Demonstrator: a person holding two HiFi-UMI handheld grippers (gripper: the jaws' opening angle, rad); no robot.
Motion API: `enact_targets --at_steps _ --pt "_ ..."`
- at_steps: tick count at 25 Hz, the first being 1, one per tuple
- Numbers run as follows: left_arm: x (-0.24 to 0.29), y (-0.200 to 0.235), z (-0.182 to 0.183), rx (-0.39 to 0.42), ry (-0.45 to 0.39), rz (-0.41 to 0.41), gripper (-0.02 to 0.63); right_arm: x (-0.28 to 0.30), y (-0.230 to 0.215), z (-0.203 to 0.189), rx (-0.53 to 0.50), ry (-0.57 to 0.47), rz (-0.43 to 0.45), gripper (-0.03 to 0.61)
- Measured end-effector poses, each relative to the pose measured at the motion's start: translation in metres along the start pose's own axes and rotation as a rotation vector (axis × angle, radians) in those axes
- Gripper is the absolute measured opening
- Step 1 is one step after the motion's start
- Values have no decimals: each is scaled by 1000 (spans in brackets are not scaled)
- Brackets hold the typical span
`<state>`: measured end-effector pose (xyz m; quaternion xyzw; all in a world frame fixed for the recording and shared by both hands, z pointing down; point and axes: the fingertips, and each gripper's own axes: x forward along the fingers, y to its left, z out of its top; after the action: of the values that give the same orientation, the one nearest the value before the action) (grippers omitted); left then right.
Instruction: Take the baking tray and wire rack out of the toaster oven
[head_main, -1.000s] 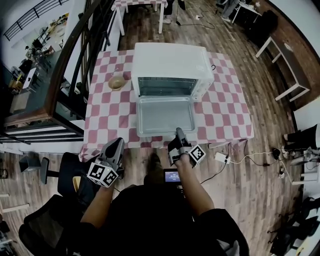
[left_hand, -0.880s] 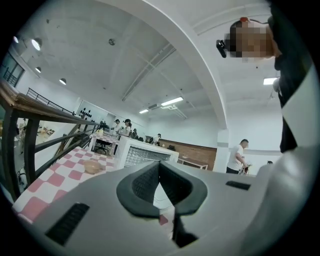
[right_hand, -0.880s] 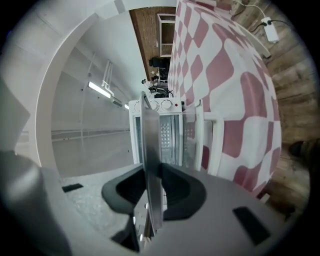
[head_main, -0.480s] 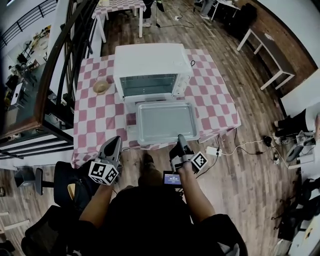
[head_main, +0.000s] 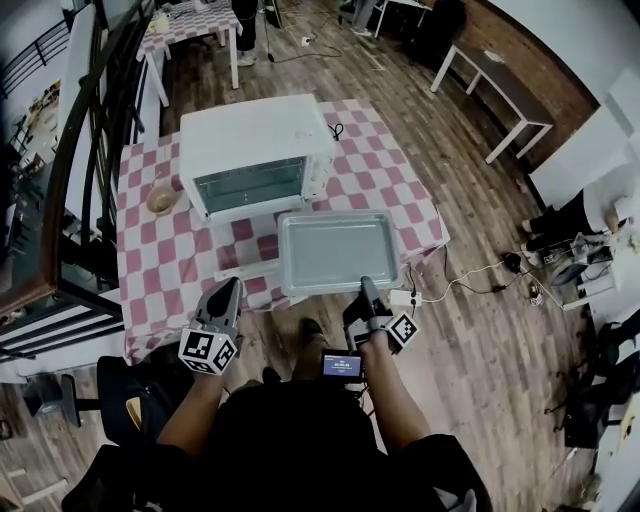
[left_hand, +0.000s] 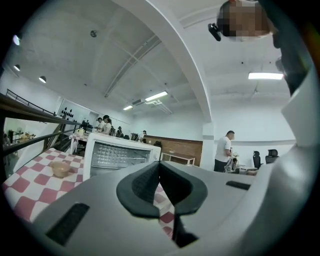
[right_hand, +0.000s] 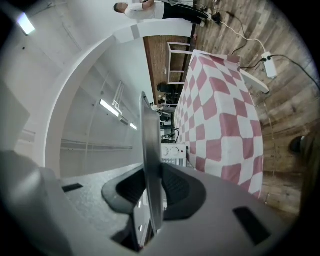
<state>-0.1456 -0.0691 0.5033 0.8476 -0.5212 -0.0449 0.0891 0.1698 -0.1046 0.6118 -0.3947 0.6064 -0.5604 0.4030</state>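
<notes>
Jaws of the right gripper (head_main: 367, 285) are clenched on the near rim of the baking tray (head_main: 335, 250), whose thin metal edge stands between the pads in the right gripper view. That tray is out of the toaster oven (head_main: 255, 150), held level in front of it and to its right. Left gripper (head_main: 228, 290) hangs in front of the oven, jaws together on nothing. Beneath the oven lies a red-and-white checked tabletop (head_main: 160, 260), with a small bowl (head_main: 160, 200) at the oven's left and wooden floor (head_main: 480, 330) around.

inside the toaster oven (head_main: 255, 155) everything is too small to tell whether the wire rack sits there.
</notes>
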Motion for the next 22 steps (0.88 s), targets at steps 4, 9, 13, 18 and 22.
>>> enact_targets --at_steps 4,9,13,18,22 --pt "34 -9 0 6 7 -25 -6 6 0 33 10 -38 9 87" --pt "84 -20 -3 4 20 -35 -6 21 -11 84 13 -68 -5 87" --pt "126 -29 -3 1 23 -37 -7 41 -17 126 -2 -64 -22 87" --pt "171 -39 -3 -5 28 -15 -7 78 -18 174 -2 -43 -21 87" --pt "198 -41 -1 -8 32 32 -6 116 -18 204 4 -7 -16 87"
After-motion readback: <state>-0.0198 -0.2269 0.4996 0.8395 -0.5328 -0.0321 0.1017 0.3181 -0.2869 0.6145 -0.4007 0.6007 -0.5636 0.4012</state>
